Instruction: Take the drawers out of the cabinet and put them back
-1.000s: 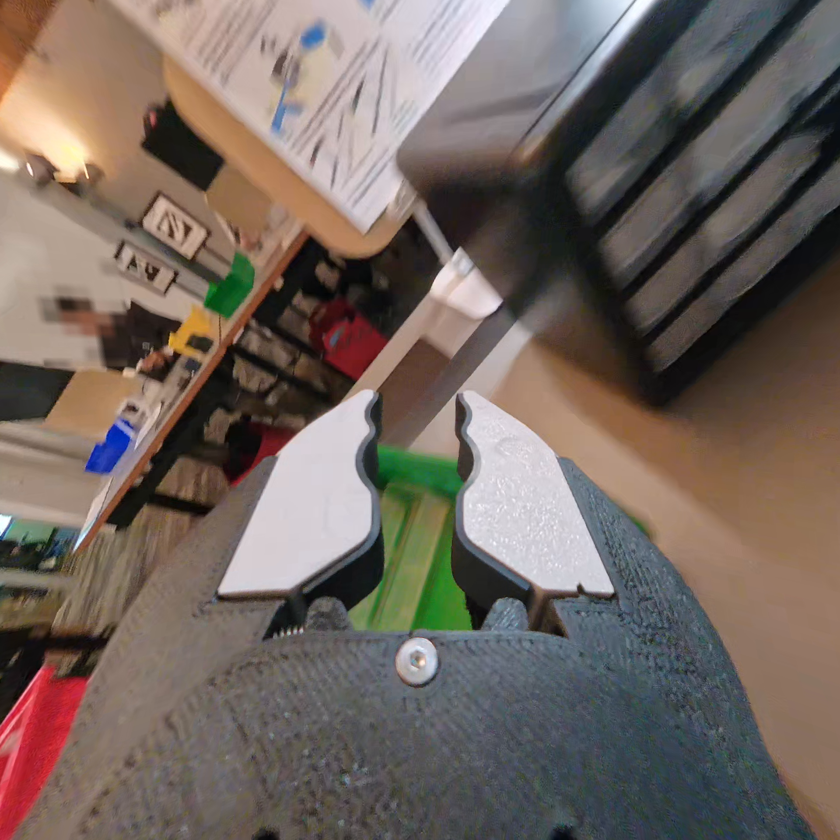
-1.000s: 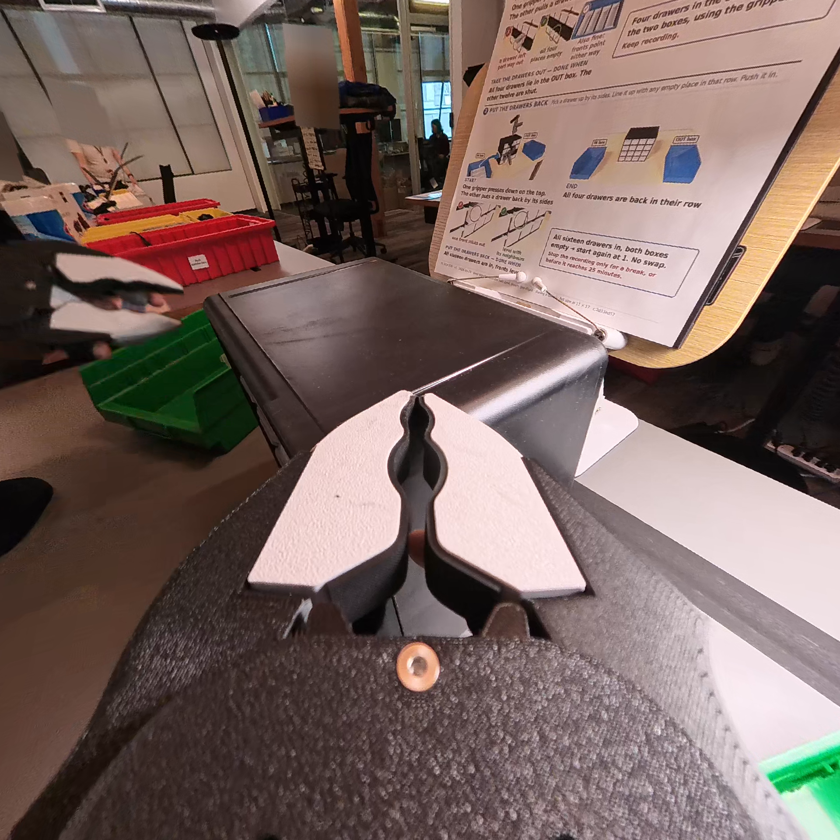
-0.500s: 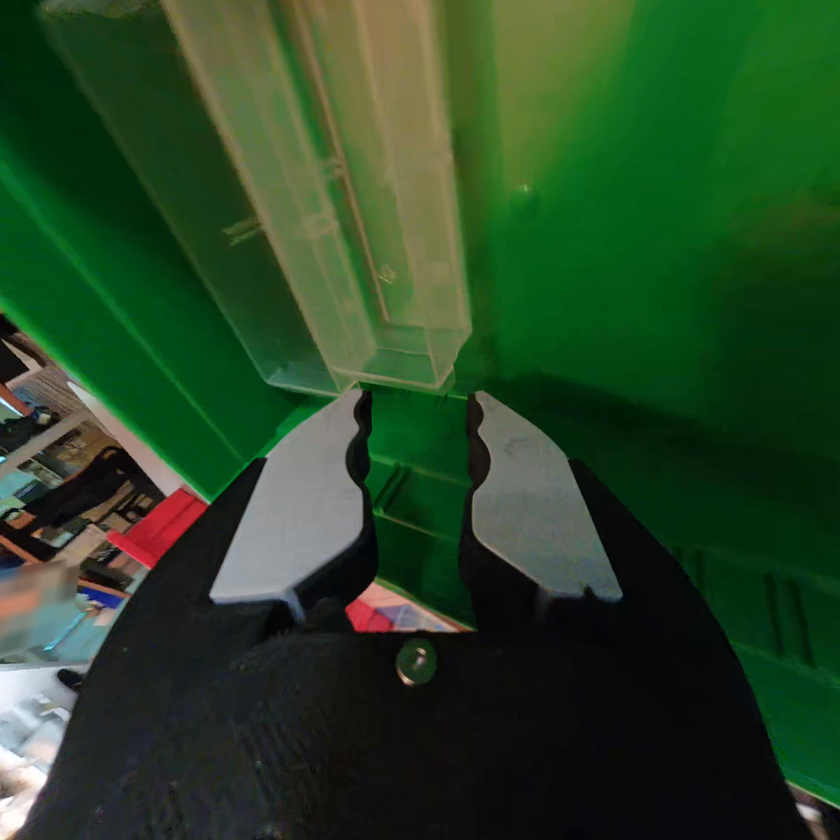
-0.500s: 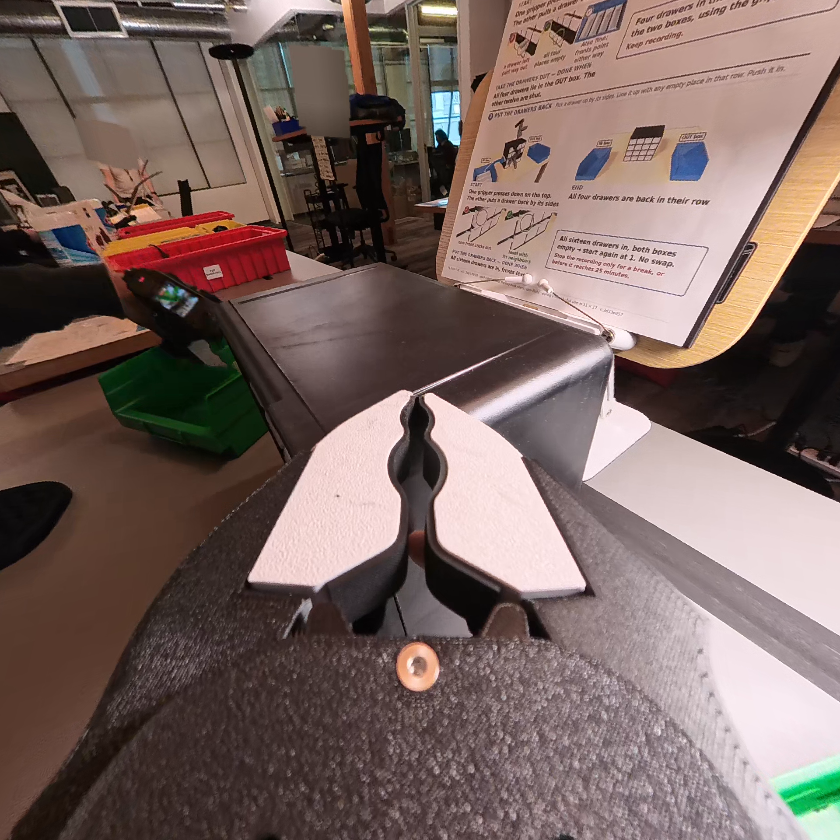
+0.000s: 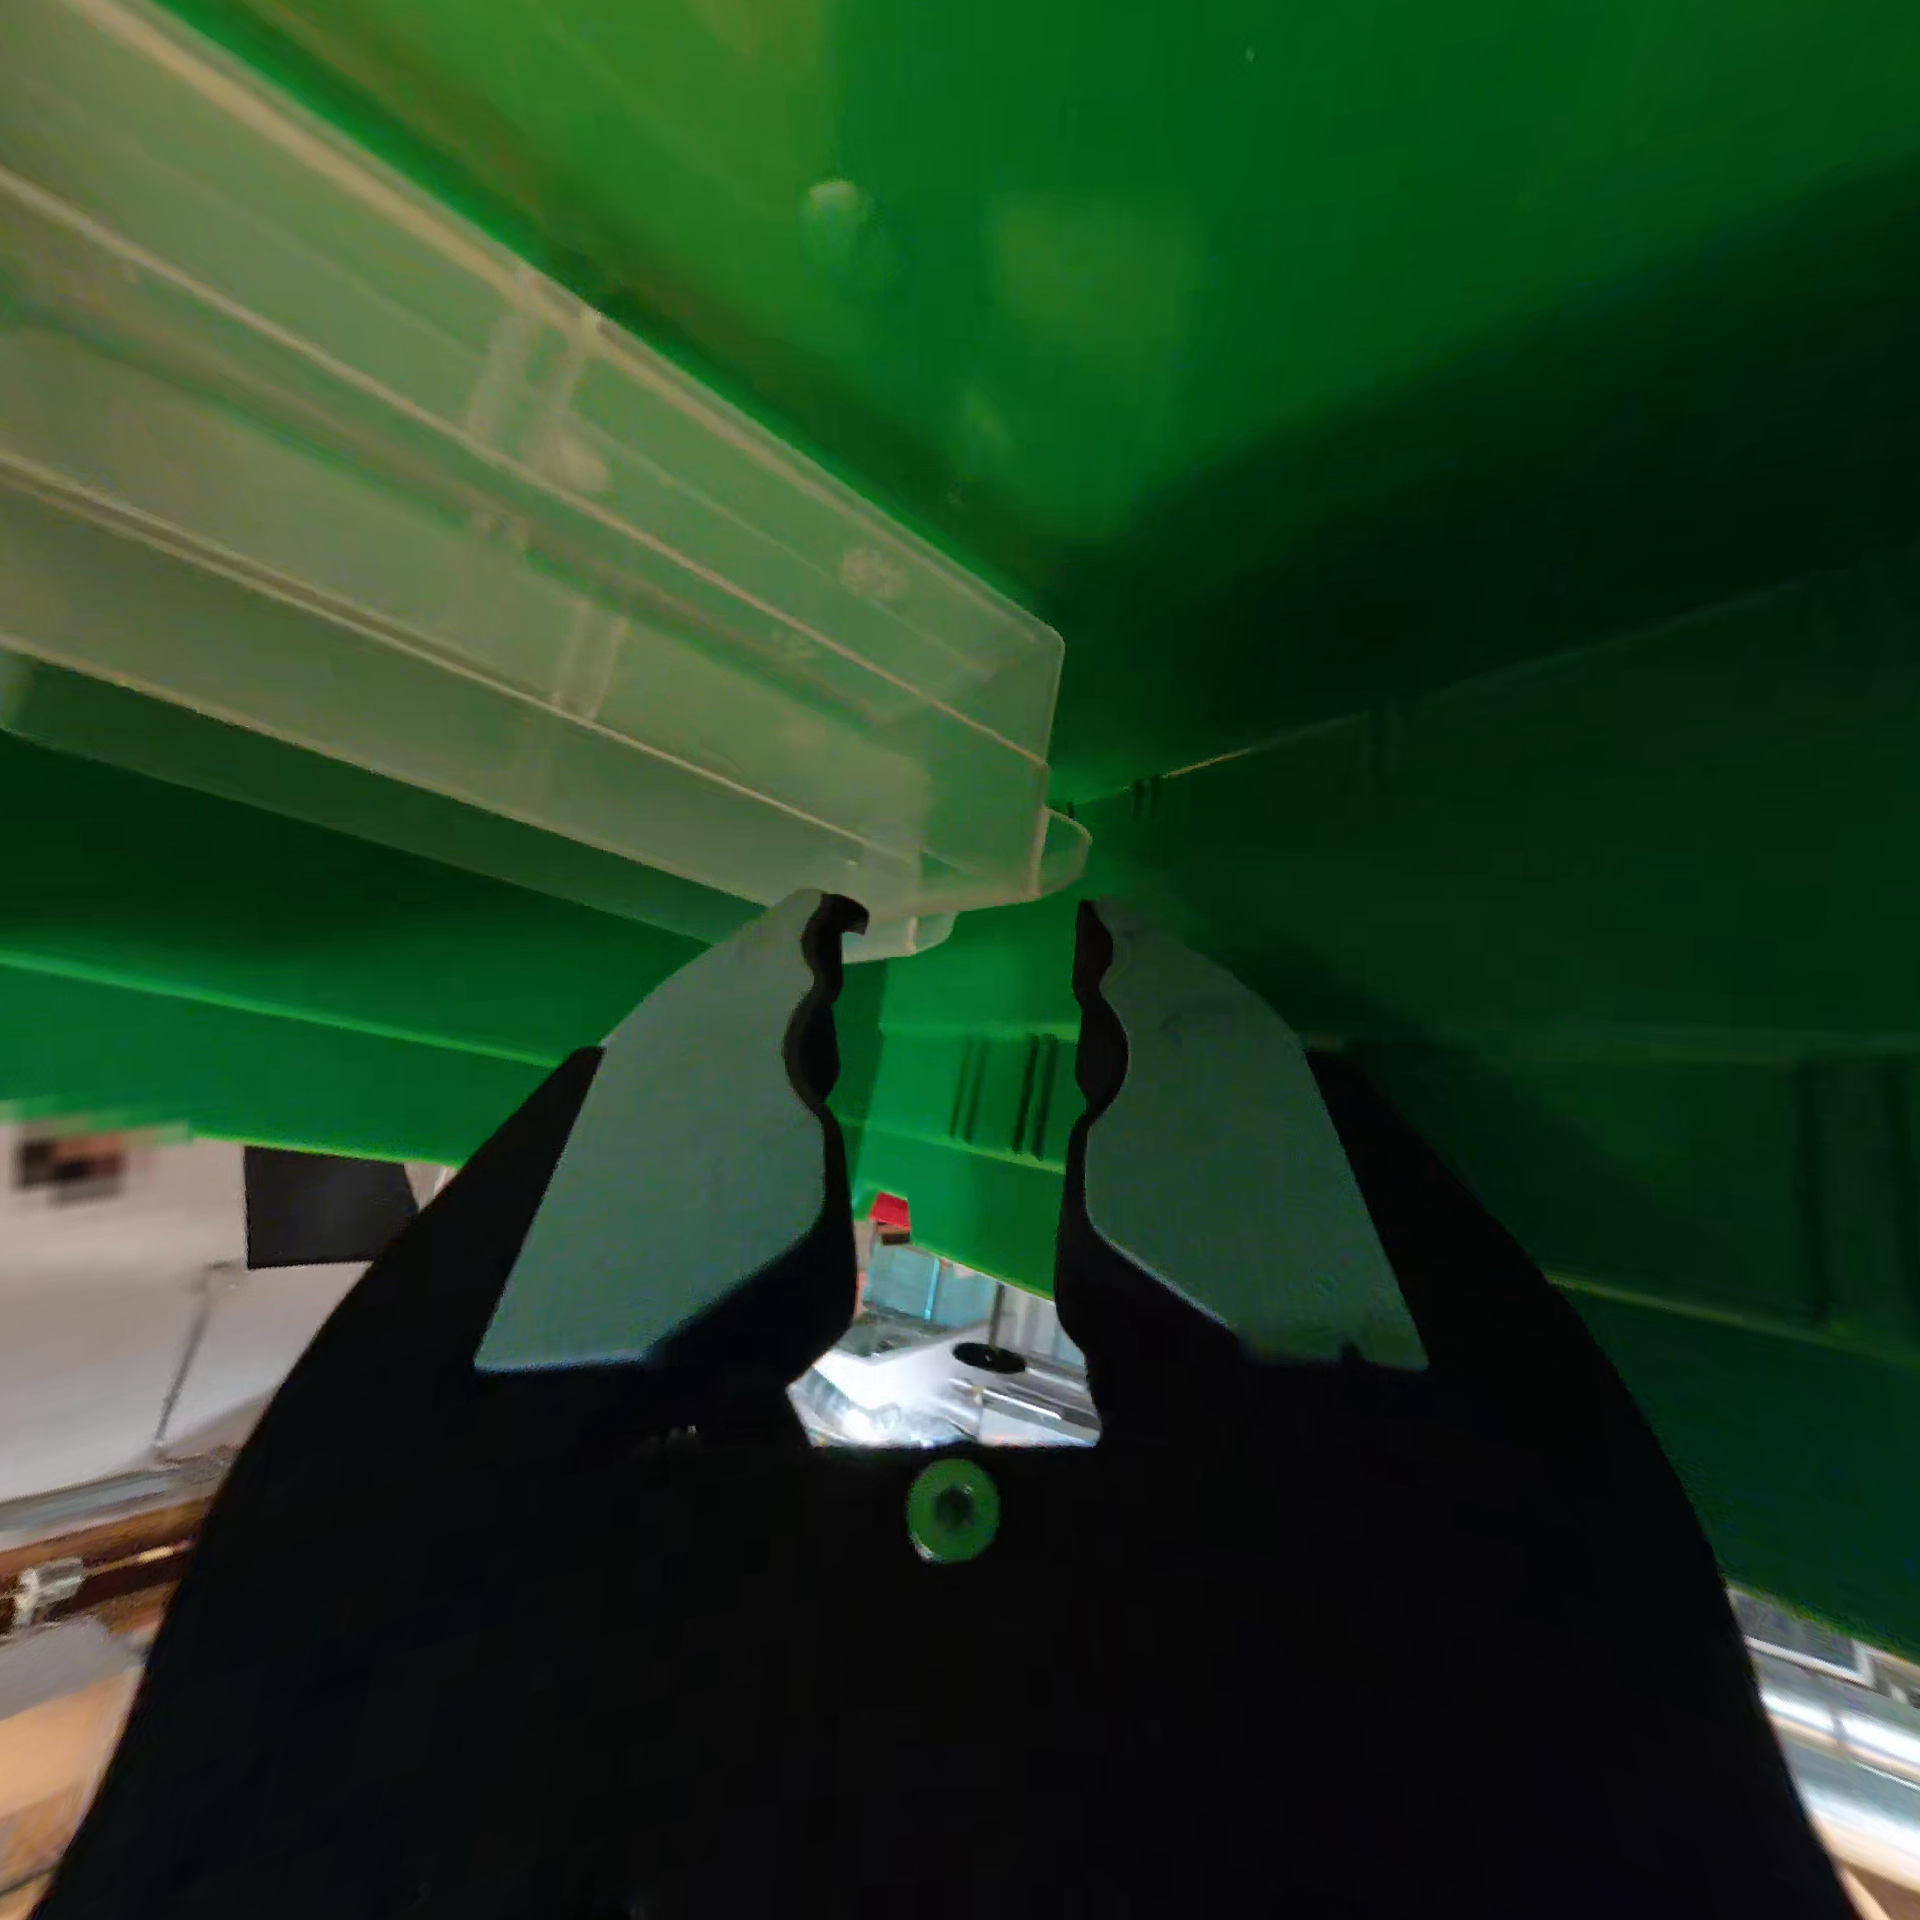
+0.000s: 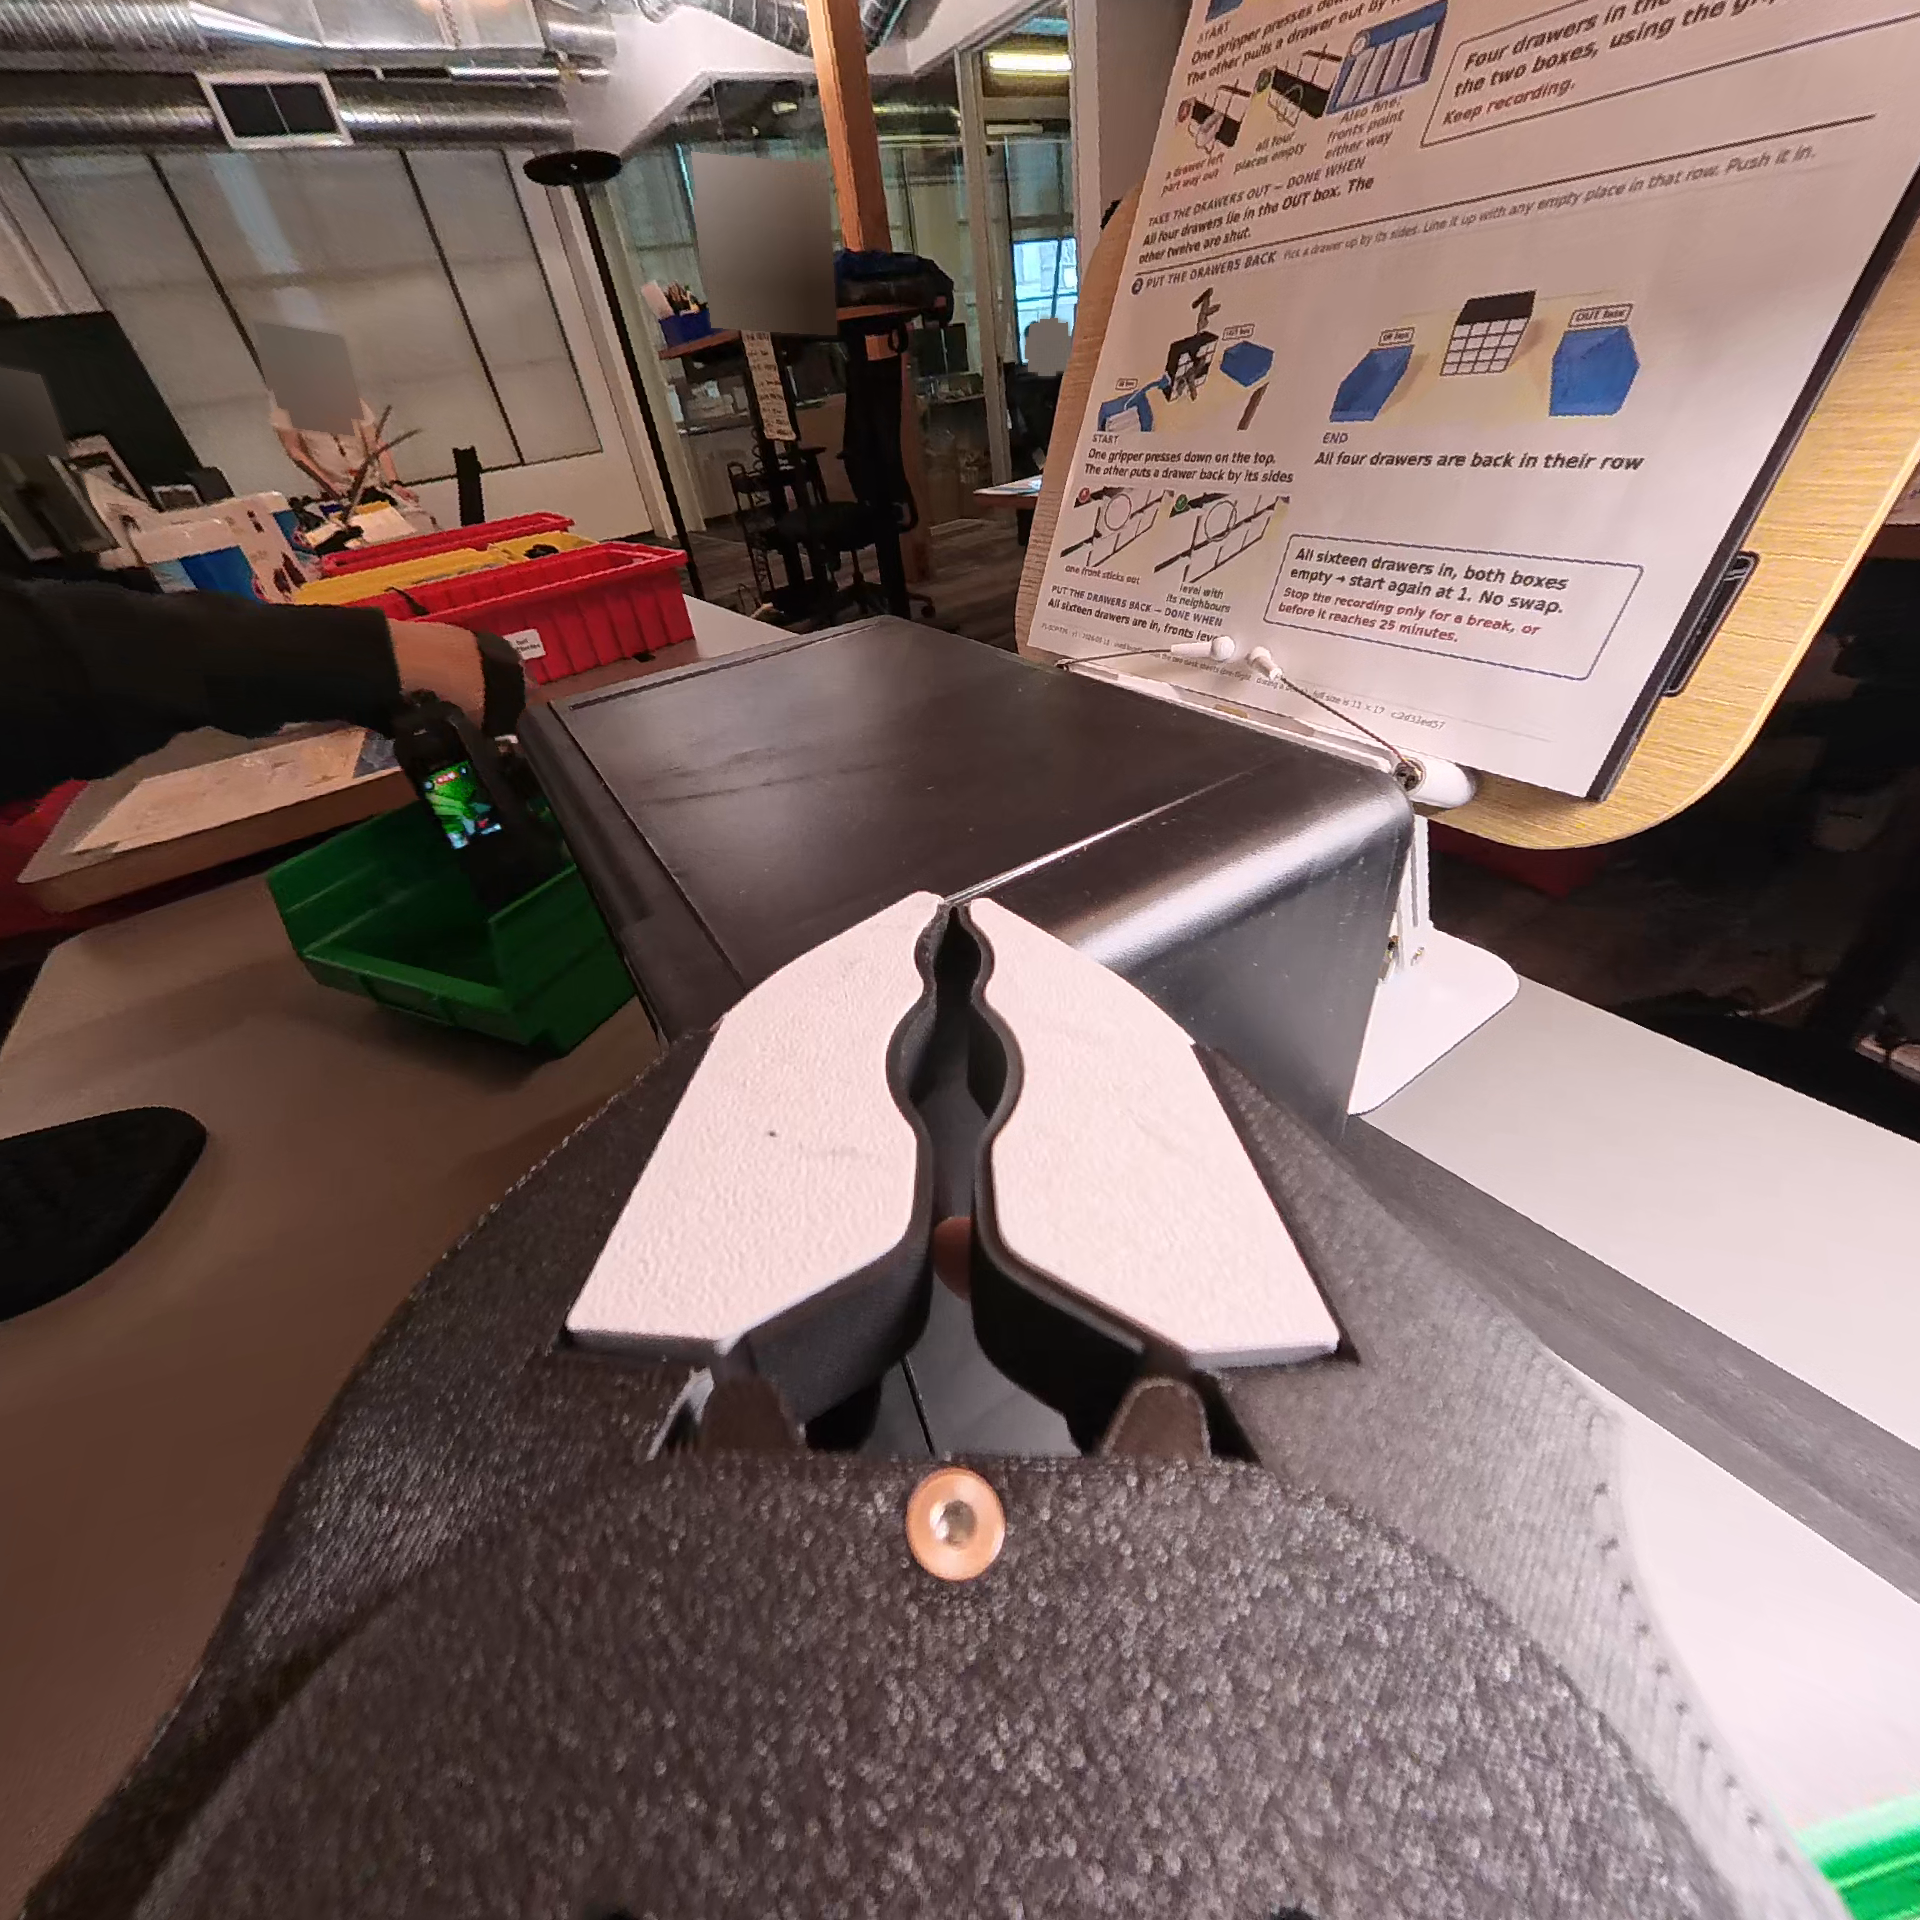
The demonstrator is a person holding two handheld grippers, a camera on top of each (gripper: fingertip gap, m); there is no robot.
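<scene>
My left hand-held gripper (image 5: 951, 914) is down in the green bin (image 5: 1455, 520); my right one rests on the cabinet (image 6: 935, 769).

Only the left view shows the clear drawer (image 5: 520, 623) lying in the bin, just past my spread-apart fingers, which grasp nothing. Only the right view shows the black cabinet on the desk (image 6: 260, 1195), under my right hand-held gripper (image 6: 951, 914), clenched tight on nothing.

Black textured hand-held gripper (image 6: 951, 914), pale grey wavy-edged fingers (image 6: 790, 1153), central screw (image 6: 954, 1524), dark sleeve (image 6: 187, 675)
</scene>
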